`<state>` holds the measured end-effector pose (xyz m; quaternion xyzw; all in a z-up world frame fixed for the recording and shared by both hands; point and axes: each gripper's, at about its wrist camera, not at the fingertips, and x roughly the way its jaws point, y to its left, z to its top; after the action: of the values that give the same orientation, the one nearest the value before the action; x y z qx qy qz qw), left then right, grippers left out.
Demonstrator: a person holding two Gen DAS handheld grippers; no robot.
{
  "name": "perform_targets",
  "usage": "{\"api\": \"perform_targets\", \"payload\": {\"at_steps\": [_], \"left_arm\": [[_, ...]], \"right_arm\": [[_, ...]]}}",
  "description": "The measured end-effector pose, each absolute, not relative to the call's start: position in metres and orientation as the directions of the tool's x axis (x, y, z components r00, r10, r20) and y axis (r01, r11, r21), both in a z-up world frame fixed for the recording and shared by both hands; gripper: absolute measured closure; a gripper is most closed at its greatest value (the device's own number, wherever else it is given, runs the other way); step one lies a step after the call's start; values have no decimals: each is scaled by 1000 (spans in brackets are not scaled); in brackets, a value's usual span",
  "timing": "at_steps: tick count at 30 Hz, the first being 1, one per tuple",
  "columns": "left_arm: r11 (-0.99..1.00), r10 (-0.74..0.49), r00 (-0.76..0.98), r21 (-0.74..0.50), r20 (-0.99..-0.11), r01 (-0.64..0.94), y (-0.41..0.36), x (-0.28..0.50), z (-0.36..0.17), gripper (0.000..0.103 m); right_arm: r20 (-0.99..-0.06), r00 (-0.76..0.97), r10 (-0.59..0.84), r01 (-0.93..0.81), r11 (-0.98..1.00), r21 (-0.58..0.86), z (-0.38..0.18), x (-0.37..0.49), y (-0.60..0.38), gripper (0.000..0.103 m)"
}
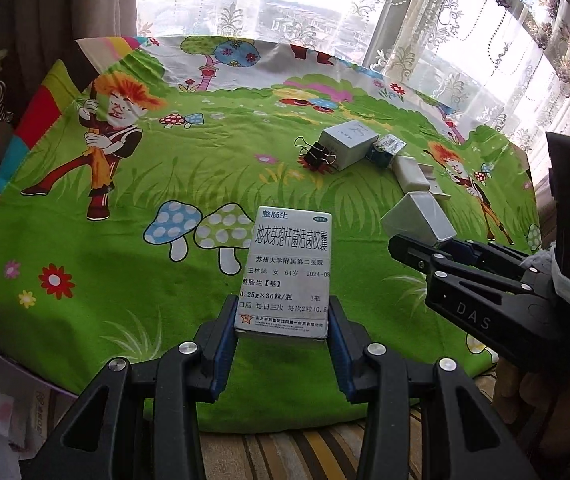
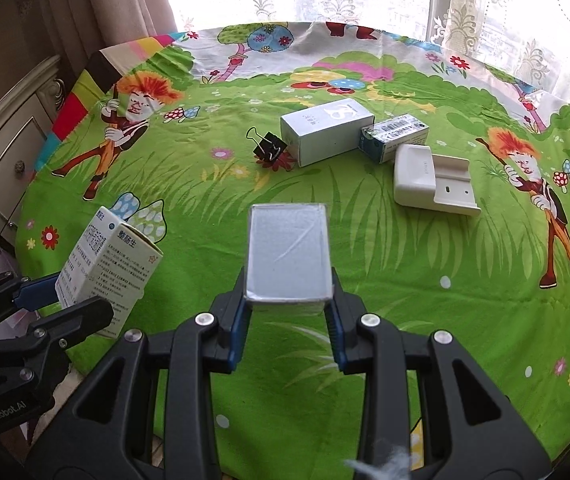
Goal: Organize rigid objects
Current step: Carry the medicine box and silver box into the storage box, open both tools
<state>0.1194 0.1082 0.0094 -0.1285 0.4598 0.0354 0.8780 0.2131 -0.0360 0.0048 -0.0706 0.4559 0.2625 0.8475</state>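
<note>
My left gripper [image 1: 283, 322] is shut on a white medicine box [image 1: 287, 272] with Chinese print, held above the near part of the green cartoon cloth [image 1: 125, 184]. The box also shows at the left of the right wrist view [image 2: 105, 272]. My right gripper [image 2: 288, 300] is shut on a plain silver box [image 2: 287, 254], held above the cloth; it shows in the left wrist view [image 1: 419, 218] at the right. On the far cloth lie a black binder clip [image 2: 269, 148], a larger silver box [image 2: 325, 130], a small blue box [image 2: 395, 136] and a white plastic holder [image 2: 431, 184].
The cloth covers a round table [image 2: 485, 320] by a window with lace curtains [image 2: 505, 20]. A cream cabinet [image 2: 1, 148] stands at the left. A striped surface [image 1: 285, 452] lies below the table's near edge.
</note>
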Motion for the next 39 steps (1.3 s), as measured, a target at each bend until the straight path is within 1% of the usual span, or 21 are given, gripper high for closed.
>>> {"api": "perform_targets", "payload": {"at_steps": [7, 11, 25, 32, 39], "left_arm": [[943, -22, 587, -211, -809, -256, 131, 76, 14, 60], [925, 33, 597, -202, -801, -322, 150, 49, 18, 60], [783, 171, 590, -254, -789, -567, 247, -41, 11, 60], [715, 204, 573, -280, -793, -641, 278, -68, 0, 60], [675, 213, 555, -290, -804, -679, 292, -82, -13, 60]], "right_arm": [[-803, 402, 441, -598, 790, 134, 18, 174, -7, 65], [-801, 383, 461, -640, 757, 130, 24, 153, 9, 65], [-808, 304, 504, -755, 645, 118, 37, 95, 57, 65], [-809, 241, 536, -818, 560, 127, 44, 62, 85, 65], [-812, 150, 564, -895, 427, 131, 42, 18, 118, 65]]}}
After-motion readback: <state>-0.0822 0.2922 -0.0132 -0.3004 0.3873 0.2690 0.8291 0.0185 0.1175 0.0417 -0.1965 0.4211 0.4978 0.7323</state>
